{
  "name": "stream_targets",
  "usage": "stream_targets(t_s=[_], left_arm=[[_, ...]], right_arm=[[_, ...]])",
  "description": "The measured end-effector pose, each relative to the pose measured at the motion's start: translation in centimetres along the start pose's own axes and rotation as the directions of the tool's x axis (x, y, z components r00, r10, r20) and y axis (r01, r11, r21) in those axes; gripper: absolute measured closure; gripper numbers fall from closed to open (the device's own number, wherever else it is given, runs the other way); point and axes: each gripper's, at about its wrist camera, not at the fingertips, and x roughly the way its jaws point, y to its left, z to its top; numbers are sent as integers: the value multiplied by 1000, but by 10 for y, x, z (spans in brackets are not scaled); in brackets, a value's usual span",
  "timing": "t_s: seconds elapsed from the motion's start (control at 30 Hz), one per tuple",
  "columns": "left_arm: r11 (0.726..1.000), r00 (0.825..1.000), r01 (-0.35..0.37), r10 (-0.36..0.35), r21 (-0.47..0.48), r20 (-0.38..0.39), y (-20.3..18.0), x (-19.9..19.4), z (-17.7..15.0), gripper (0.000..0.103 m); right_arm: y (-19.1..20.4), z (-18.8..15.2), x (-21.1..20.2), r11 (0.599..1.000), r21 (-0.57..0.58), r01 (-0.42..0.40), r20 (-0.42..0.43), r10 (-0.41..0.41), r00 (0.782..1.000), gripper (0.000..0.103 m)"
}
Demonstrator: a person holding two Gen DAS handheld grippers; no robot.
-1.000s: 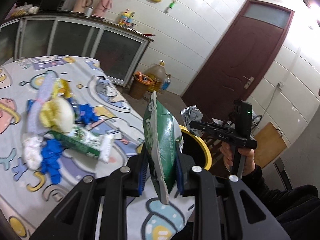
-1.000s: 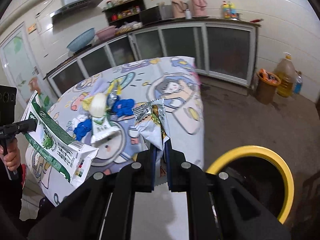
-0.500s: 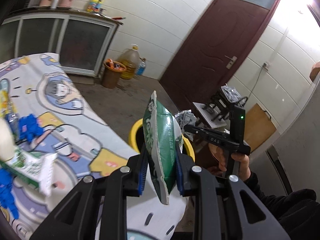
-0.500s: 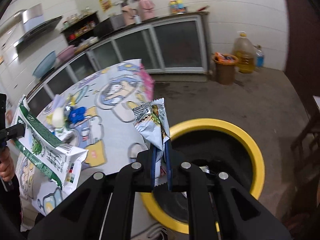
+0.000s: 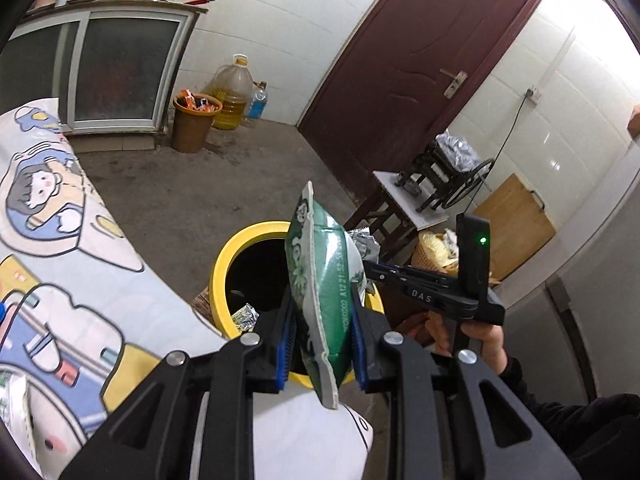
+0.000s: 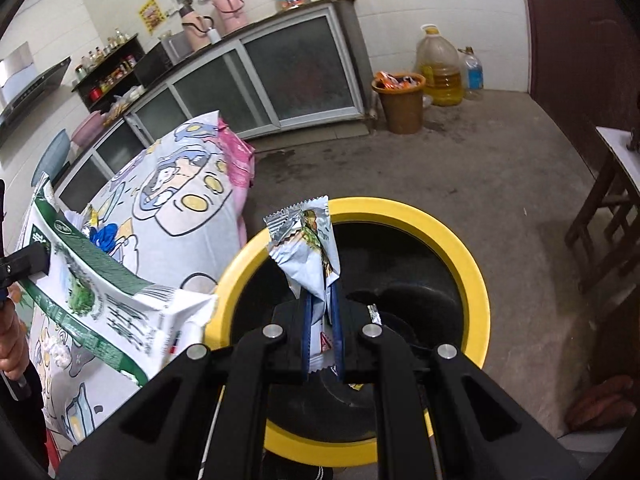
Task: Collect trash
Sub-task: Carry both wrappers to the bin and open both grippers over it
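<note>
Home kitchen: glass-front counter cabinets (image 6: 256,80), range hood (image 6: 32,80), oil jug (image 6: 438,68), thermoses (image 6: 228,6).

We have swung both grippers away from the table (image 5: 72,280) toward the yellow-rimmed bin (image 6: 472,276). The silver wrapper (image 6: 308,252) in our right gripper (image 6: 322,332) now hangs over the bin's mouth; the green bag (image 5: 324,300) in our left gripper (image 5: 322,340) has reached its rim.
</note>
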Motion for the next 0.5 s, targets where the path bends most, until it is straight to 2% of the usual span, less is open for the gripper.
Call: stream_targets(t_s=[0.3,0.4,0.5], left_arm=[[1000,997,-4,5,17,-72,-10,53,8,81],[1000,997,-11,12,12,-80,-11,63,9,81],[1000,997,-4,3,-8,-80,-8,66,8,74]], right_arm=[[-19,11,10,999,38,36,-8,-35,999,92],[-25,14,11,997,59,46,-9,-45,999,86],[-34,18,10,994,88,64,-7,-63,998,72]])
